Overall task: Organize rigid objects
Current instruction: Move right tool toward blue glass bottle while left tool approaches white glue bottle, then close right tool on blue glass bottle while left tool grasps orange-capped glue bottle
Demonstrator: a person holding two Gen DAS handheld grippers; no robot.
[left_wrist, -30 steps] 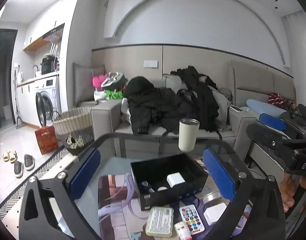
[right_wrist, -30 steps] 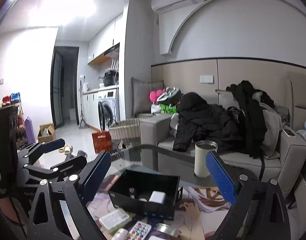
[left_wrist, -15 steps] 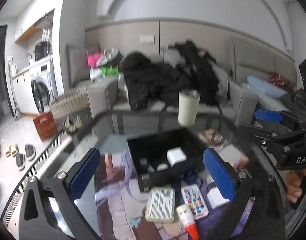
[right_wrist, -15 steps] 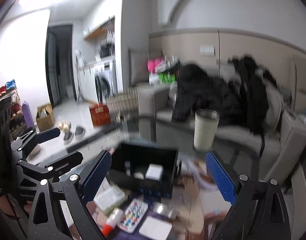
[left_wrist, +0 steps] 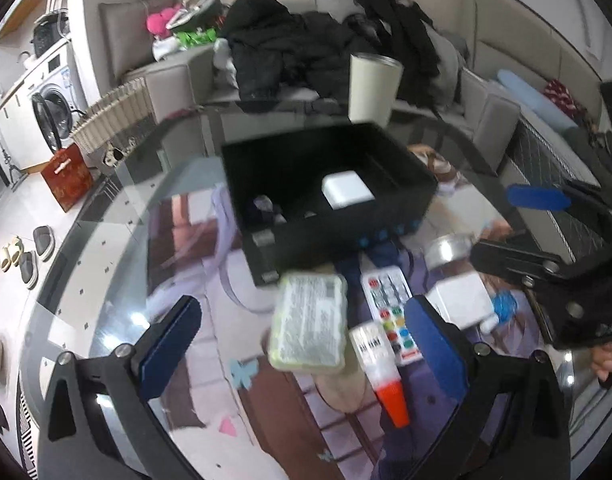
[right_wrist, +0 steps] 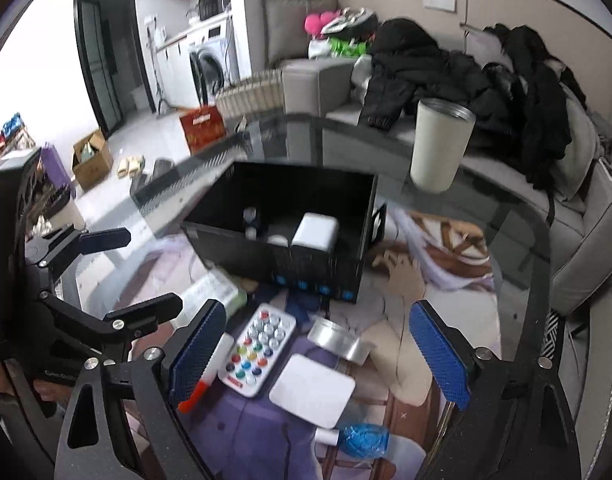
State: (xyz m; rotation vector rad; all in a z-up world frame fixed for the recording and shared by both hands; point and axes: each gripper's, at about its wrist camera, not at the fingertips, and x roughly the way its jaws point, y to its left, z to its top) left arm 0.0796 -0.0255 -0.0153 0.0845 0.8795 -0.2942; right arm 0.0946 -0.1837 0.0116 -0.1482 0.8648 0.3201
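Observation:
A black box (left_wrist: pixel 326 196) (right_wrist: pixel 281 220) sits on the glass table and holds a white cube (left_wrist: pixel 346 190) (right_wrist: pixel 317 231) and small items. In front of it lie a pale green case (left_wrist: pixel 308 324) (right_wrist: pixel 213 294), a white remote with coloured buttons (left_wrist: pixel 390 308) (right_wrist: pixel 261 348), a glue tube with an orange cap (left_wrist: pixel 380 366) (right_wrist: pixel 205 376), a round metal tin (left_wrist: pixel 446 250) (right_wrist: pixel 338 340), a white square pad (left_wrist: pixel 460 302) (right_wrist: pixel 312 390) and a small blue-capped bottle (right_wrist: pixel 358 436). My left gripper (left_wrist: pixel 301 344) is open above the green case. My right gripper (right_wrist: pixel 318 354) is open above the remote and pad.
A cream tumbler (left_wrist: pixel 372 88) (right_wrist: pixel 440 144) stands behind the box at the table's far edge. A sofa piled with black clothes (left_wrist: pixel 306 44) lies beyond. A woven basket (left_wrist: pixel 113 116) and red bag (left_wrist: pixel 67 178) sit on the floor at the left.
Both grippers have tilted down and moved closer to the table, so the loose items in front of the box now lie between the fingers. Both stay open.

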